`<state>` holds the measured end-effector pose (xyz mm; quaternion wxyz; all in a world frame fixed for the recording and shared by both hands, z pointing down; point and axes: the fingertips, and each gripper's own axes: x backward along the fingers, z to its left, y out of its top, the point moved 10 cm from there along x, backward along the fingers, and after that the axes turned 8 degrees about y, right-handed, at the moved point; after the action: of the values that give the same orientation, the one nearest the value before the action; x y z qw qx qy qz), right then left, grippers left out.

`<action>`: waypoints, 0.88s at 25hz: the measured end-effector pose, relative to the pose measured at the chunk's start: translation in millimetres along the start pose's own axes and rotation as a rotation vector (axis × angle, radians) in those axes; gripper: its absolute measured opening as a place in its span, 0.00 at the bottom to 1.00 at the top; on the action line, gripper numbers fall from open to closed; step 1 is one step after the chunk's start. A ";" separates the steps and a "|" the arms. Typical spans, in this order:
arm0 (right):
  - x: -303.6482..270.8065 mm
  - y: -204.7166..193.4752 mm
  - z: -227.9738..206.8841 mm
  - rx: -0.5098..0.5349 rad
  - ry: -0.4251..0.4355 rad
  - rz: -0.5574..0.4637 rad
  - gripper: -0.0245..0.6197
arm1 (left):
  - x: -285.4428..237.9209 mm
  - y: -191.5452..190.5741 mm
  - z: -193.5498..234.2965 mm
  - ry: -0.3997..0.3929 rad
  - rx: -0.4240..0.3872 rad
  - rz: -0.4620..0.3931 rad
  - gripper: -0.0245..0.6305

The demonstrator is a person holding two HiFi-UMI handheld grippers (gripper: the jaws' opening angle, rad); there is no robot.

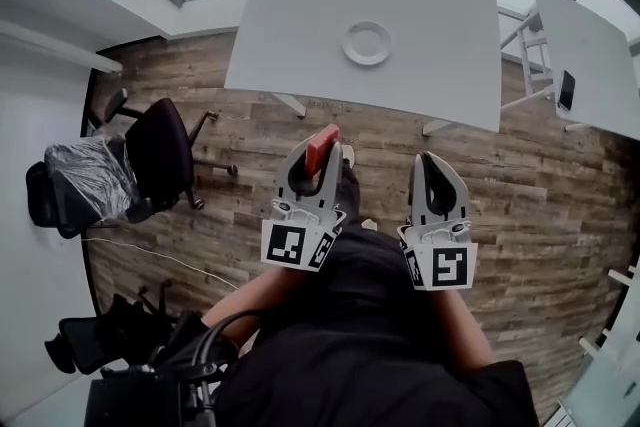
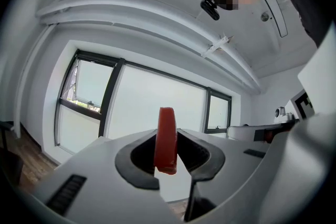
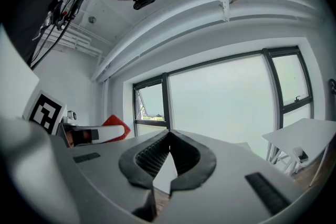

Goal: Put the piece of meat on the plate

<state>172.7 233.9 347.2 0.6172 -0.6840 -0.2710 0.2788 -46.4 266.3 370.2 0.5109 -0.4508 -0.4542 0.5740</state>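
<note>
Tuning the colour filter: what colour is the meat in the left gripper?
Red piece of meat; clearest in the left gripper view.

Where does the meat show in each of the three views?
Head view: meat at centre, sticking out of the left gripper, just below the table in the picture.
Left gripper view: meat low centre, upright between the jaws.
Right gripper view: meat is a small red patch at left, mid-height.
Shared landmark: the left gripper, which holds it in all three.

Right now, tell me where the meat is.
The meat is clamped in the left gripper, centre-left in the head view, over wooden floor, short of the plate.
</note>
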 end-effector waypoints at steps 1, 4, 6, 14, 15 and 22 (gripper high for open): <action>-11.3 2.3 -3.2 0.004 0.000 0.006 0.05 | -7.2 2.6 7.1 0.006 0.004 -0.001 0.19; -48.2 8.1 -13.3 0.014 -0.011 0.017 0.05 | -32.4 7.0 30.2 0.019 0.022 0.005 0.19; -72.4 12.2 -15.2 0.044 -0.010 0.033 0.05 | -48.1 10.1 45.3 0.012 0.040 0.009 0.19; -154.1 18.4 -31.1 0.095 -0.007 0.082 0.05 | -117.3 16.0 90.9 -0.026 0.057 0.033 0.19; -162.7 20.7 -32.1 0.115 -0.008 0.089 0.05 | -124.3 17.5 95.2 -0.027 0.059 0.031 0.19; -215.6 28.9 -45.5 0.083 -0.012 0.034 0.05 | -180.8 18.2 104.8 -0.066 0.059 0.040 0.19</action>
<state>55.6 45.6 332.3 0.6386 -0.6605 -0.2515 0.3044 -139.5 78.7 380.9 0.4970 -0.4252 -0.4446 0.6120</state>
